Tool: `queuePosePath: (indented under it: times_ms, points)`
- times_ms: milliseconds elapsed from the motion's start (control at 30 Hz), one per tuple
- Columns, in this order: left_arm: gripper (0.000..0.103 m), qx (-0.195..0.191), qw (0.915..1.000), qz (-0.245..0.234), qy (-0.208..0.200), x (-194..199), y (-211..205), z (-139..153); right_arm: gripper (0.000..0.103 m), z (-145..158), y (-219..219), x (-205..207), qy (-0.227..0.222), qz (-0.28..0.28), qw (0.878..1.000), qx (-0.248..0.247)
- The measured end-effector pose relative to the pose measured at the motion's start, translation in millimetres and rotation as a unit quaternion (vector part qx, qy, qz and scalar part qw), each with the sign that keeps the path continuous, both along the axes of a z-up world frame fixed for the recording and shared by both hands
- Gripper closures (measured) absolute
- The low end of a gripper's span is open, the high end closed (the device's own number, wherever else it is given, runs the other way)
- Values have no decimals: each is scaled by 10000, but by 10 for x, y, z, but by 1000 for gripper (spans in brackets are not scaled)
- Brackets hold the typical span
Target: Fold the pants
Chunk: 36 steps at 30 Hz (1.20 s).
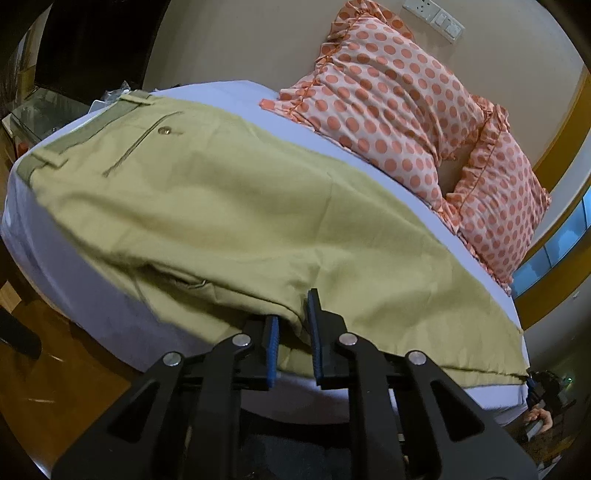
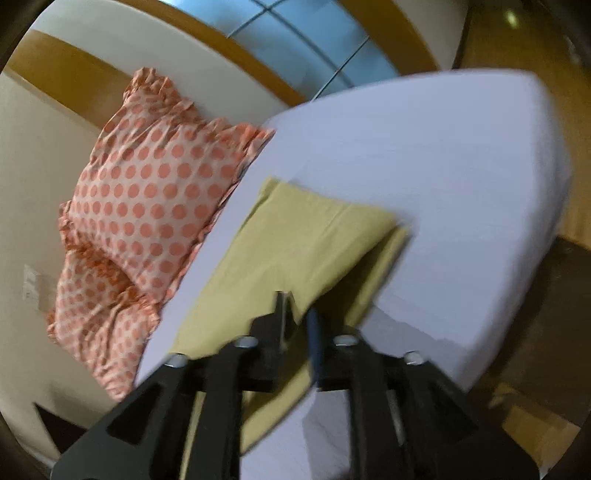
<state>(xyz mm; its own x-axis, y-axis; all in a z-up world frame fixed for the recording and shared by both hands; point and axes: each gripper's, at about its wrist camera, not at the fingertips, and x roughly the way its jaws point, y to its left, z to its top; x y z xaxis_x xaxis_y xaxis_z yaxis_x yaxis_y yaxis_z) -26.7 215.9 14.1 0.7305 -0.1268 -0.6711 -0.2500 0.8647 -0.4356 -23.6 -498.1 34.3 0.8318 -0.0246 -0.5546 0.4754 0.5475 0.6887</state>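
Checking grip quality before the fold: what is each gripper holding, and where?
Both hold the pants. Left gripper pinches the near side edge; right gripper pinches the near edge of the leg end.

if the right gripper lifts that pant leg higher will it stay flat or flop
Likely flop: the khaki pants already sag and crease where the right gripper pinches the leg. Probably light, since one pinch raises a layer. Not very slippery, I'd guess; the weave looks matte on the bed sheet.

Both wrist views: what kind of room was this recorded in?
Most likely a bedroom: khaki pants lie on a bed with a white sheet, polka-dot pillows rest against the wall, and a switch plate is mounted above them.
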Motion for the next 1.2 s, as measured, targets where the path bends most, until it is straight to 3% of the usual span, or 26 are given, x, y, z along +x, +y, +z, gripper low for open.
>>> queuePosePath:
  times_ms: [33, 167, 300, 433, 533, 700, 833, 900, 1067, 1200]
  points:
    - [88, -11, 10000, -7, -13, -31, 0, -17, 41, 28, -22, -78, -58, -165, 9998, -139]
    - [85, 41, 9998, -19, -172, -181, -29, -37, 40, -58, -117, -120, -27, -250, 9996, -102]
    - [68, -14, 9991, -58, -412, -364, -57, 6, 41, -105, -78, -21, -246, -74, 9996, -98]
    - [55, -97, 9979, 96, -635, -552, -1, 62, 47, -89, 67, 16, -251, 16, 9986, -455]
    - [49, -117, 9962, 310, -804, -674, 116, 103, 62, -119, 50, -40, -294, -7, 9983, -495]
    - [46, -193, 9956, 472, -789, -722, 254, 70, 65, -90, 335, -13, -105, 385, 9902, -1339]
    - [43, -283, 9961, 373, -751, -701, 246, 9, 65, -123, 422, -79, -372, 318, 9909, -1256]
    - [42, -300, 9964, 293, -742, -674, 230, -5, 65, -149, 378, -167, -765, 278, 9918, -987]
    - [38, -320, 9961, 236, -794, -679, 238, -18, 70, -159, 390, -167, -711, 274, 9904, -1154]
    - [37, -391, 9957, 257, -802, -697, 278, -51, 78, -211, 154, -212, -837, -484, 9935, -605]
